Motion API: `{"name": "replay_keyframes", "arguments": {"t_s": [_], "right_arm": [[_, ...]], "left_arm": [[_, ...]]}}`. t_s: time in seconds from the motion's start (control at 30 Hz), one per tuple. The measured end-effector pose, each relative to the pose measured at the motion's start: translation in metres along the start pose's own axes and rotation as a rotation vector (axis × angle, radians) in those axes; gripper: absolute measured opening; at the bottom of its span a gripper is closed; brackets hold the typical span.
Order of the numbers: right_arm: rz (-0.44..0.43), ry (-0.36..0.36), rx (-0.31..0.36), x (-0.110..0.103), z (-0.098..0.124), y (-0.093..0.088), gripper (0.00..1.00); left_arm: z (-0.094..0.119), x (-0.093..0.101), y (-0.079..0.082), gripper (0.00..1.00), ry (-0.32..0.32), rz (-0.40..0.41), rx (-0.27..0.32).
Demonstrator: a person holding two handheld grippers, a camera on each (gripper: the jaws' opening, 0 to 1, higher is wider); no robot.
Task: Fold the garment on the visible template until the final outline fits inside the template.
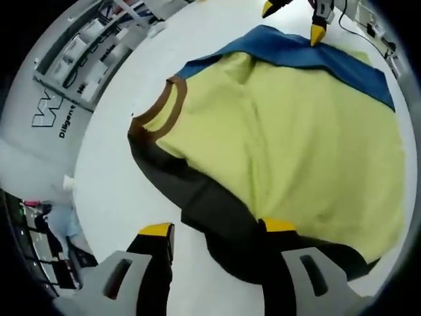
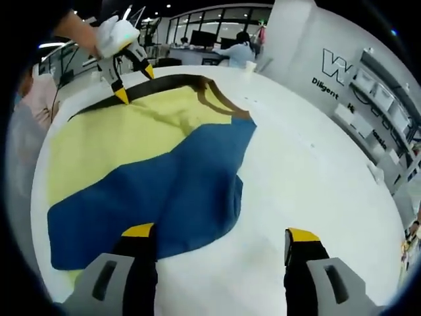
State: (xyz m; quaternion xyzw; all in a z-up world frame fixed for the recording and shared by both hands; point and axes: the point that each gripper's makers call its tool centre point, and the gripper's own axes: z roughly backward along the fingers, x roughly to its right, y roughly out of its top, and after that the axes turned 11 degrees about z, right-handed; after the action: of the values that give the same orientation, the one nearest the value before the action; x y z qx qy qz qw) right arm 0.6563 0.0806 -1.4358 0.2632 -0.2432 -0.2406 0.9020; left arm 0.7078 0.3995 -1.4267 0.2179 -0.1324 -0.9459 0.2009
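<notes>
Yellow-tipped jaws of the left gripper (image 1: pixel 217 232) rise from the bottom of the left gripper view, spread wide apart; the right-hand jaw tip lies over the dark sleeve (image 1: pixel 217 210) of the garment, the left-hand tip over bare white table (image 1: pixel 112 191), and nothing is clamped between them. Beyond the jaws lies the garment (image 1: pixel 296 138), a shirt with a yellow-green body, a brown-banded collar (image 1: pixel 161 108) and a blue sleeve (image 1: pixel 309 56) at its far side, spread flat on the table. At the top of this view the right gripper (image 1: pixel 294 18) enters, one yellow tip touching or just above the blue cloth. In the right gripper view, the right gripper (image 2: pixel 220 234) likewise stands with jaws apart: the left-hand tip rests over the blue sleeve (image 2: pixel 164 197), the other over bare table (image 2: pixel 316 171), gripping nothing. The yellow-green body (image 2: pixel 125 141) extends beyond the blue cloth toward the collar (image 2: pixel 220 99). At upper left the left gripper (image 2: pixel 133 82), held in a person's hand (image 2: pixel 82 29), hangs with parted jaws at the garment's dark far edge. Lettering marks a white wall panel (image 2: pixel 348 79) beyond the table; whether a template underlies the garment cannot be told.
</notes>
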Motion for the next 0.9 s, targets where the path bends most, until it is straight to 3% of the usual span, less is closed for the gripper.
{"name": "replay_keyframes", "arguments": {"t_s": [0.1,0.23,0.37,0.63,0.77,0.9], "right_arm": [[-0.003,0.001,-0.015,-0.001,0.003,-0.001,0.81],[0.067,0.026,-0.039,-0.009,0.013,-0.007,0.83],[0.108,0.039,-0.060,-0.011,0.021,-0.013,0.83],[0.140,0.050,-0.084,-0.023,0.028,-0.021,0.82],[0.202,0.054,-0.075,-0.028,0.030,-0.019,0.75],[0.234,0.047,-0.077,-0.027,0.031,-0.019,0.75]], "left_arm": [[0.000,0.003,0.002,0.53,-0.006,0.000,0.000],[0.002,0.004,0.011,0.66,-0.021,0.114,0.040],[0.007,0.003,0.012,0.66,-0.021,0.094,0.050],[0.008,0.011,-0.003,0.66,-0.035,0.095,0.018],[0.008,0.010,-0.009,0.66,-0.036,0.085,0.011],[0.008,0.005,-0.012,0.67,-0.029,0.134,0.005]]}}
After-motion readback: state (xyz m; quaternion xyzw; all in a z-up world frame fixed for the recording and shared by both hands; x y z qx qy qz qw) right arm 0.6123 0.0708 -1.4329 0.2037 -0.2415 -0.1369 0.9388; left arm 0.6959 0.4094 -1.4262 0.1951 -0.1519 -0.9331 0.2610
